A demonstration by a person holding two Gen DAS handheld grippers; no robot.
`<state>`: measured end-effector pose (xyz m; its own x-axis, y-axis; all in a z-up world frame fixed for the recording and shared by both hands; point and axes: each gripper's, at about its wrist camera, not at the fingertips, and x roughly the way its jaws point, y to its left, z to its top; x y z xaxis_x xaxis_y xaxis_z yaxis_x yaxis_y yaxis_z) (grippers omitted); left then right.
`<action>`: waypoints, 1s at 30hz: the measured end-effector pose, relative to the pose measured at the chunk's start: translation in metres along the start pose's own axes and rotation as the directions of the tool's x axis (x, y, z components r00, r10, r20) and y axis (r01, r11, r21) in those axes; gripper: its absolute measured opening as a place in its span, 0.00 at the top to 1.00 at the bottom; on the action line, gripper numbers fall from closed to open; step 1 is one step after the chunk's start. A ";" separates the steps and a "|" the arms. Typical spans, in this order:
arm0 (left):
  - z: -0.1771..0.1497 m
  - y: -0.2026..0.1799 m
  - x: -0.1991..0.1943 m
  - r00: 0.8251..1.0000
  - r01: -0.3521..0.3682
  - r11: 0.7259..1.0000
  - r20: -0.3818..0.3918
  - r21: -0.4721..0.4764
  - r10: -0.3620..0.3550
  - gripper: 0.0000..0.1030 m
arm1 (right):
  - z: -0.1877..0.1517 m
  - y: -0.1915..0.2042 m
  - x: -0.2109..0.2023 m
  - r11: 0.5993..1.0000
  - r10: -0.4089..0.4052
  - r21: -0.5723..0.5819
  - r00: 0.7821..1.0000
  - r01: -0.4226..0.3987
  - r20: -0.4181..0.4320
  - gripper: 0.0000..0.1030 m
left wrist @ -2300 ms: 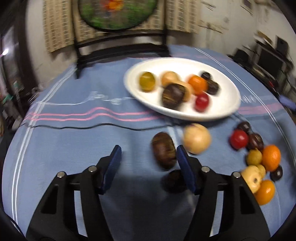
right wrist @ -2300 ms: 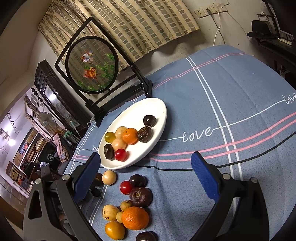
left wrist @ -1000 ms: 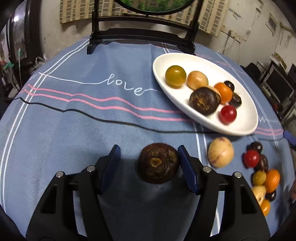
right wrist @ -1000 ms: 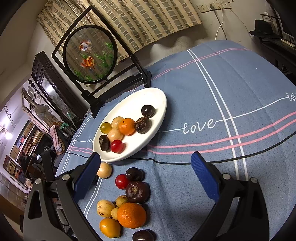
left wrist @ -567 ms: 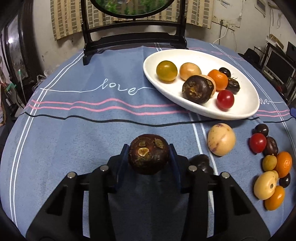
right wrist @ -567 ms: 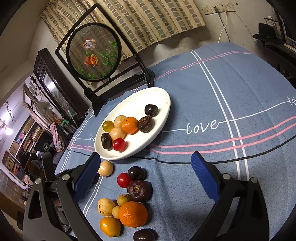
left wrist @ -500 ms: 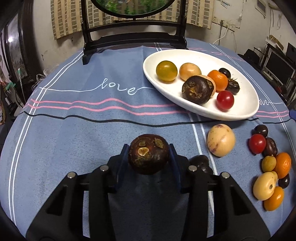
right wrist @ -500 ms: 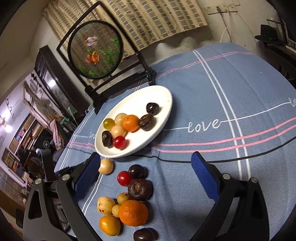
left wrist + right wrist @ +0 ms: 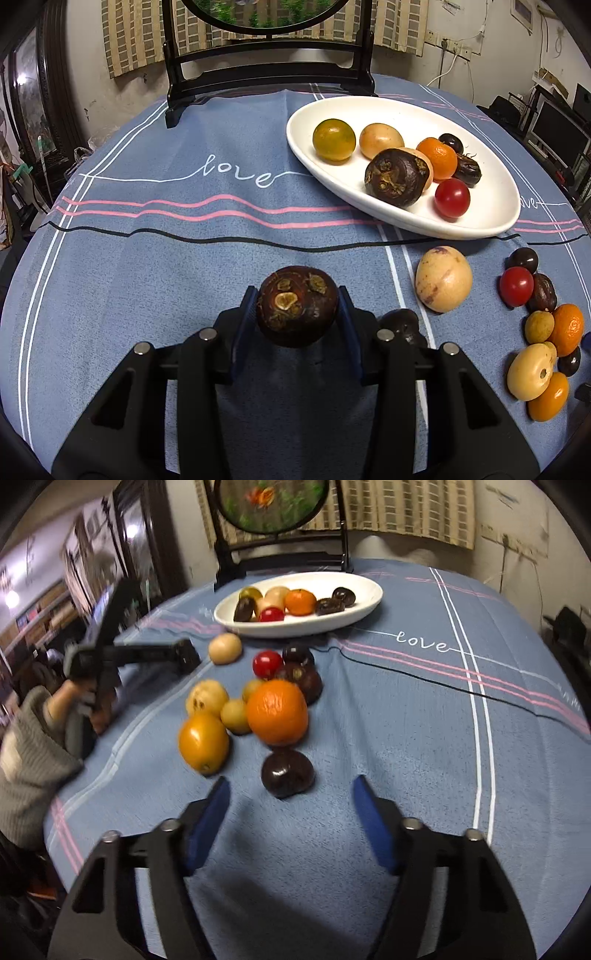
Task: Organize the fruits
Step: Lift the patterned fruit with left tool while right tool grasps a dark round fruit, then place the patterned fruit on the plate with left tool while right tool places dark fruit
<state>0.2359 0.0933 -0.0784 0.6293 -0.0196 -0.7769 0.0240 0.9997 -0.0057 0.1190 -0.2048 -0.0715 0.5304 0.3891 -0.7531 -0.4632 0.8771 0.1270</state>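
My left gripper (image 9: 297, 314) is shut on a dark brown mangosteen (image 9: 297, 304) and holds it above the blue cloth, left of the white oval plate (image 9: 491, 218) that holds several fruits. Loose fruits lie to its right: a pale yellow fruit (image 9: 443, 278), a red tomato (image 9: 516, 286), an orange (image 9: 567, 328). My right gripper (image 9: 290, 805) is open, low over the cloth, with a small dark fruit (image 9: 287, 772) just ahead between its fingers. Beyond it sit a big orange (image 9: 277, 712) and a yellow-orange fruit (image 9: 203, 741). The left gripper also shows in the right wrist view (image 9: 186, 655).
A round framed screen on a black stand (image 9: 269, 62) stands at the table's far edge behind the plate. The plate also shows in the right wrist view (image 9: 365, 605). The person's sleeved arm (image 9: 29, 738) is at the left table edge. Furniture surrounds the table.
My left gripper closed on the mangosteen and lifted it. My right gripper swung down and in toward the loose fruit pile, now close behind the small dark fruit.
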 end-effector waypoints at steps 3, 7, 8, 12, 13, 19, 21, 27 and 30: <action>0.000 0.000 0.000 1.000 0.001 1.000 0.000 -0.001 -0.001 0.58 | 0.001 0.007 0.004 0.999 -0.018 -0.050 1.000 0.017 -0.006 0.52; 0.000 0.000 0.000 1.000 0.001 1.000 0.000 -0.001 -0.001 0.58 | 0.005 0.010 0.015 0.997 -0.019 -0.072 0.999 0.016 -0.042 0.60; 0.000 0.000 0.000 1.000 0.000 1.000 0.000 -0.001 0.000 0.58 | 0.007 0.009 0.017 0.997 -0.024 -0.076 0.999 0.020 -0.044 0.63; 0.000 0.000 0.000 1.000 0.000 1.000 0.000 -0.001 0.000 0.58 | 0.010 0.001 0.020 0.999 -0.003 -0.052 0.998 0.000 -0.055 0.67; 0.000 0.000 0.000 1.000 0.000 1.000 0.000 -0.001 0.000 0.58 | 0.010 -0.001 0.021 0.999 0.010 -0.039 0.998 -0.013 -0.057 0.68; -0.001 0.003 -0.002 1.000 0.018 1.000 0.009 -0.024 -0.018 0.59 | 0.010 -0.009 0.020 0.998 0.065 0.024 0.997 -0.064 -0.048 0.68; -0.001 0.003 -0.006 1.000 0.020 0.999 0.017 -0.030 -0.020 0.59 | 0.007 -0.014 0.013 0.994 0.095 0.056 0.995 -0.094 -0.023 0.68; 0.023 -0.018 -0.040 0.991 0.067 0.998 0.118 0.012 -0.067 0.59 | 0.023 -0.031 -0.018 0.987 0.116 0.103 0.990 -0.125 0.085 0.68; 0.047 -0.034 -0.044 0.987 0.077 0.996 0.139 0.033 -0.081 0.59 | 0.060 -0.035 -0.023 0.988 0.105 0.099 0.984 -0.121 0.146 0.68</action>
<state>0.2442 0.0599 -0.0148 0.7270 -0.1024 -0.6790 0.0981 0.9942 -0.0449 0.1652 -0.2280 -0.0198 0.5768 0.5165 -0.6329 -0.4511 0.8473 0.2803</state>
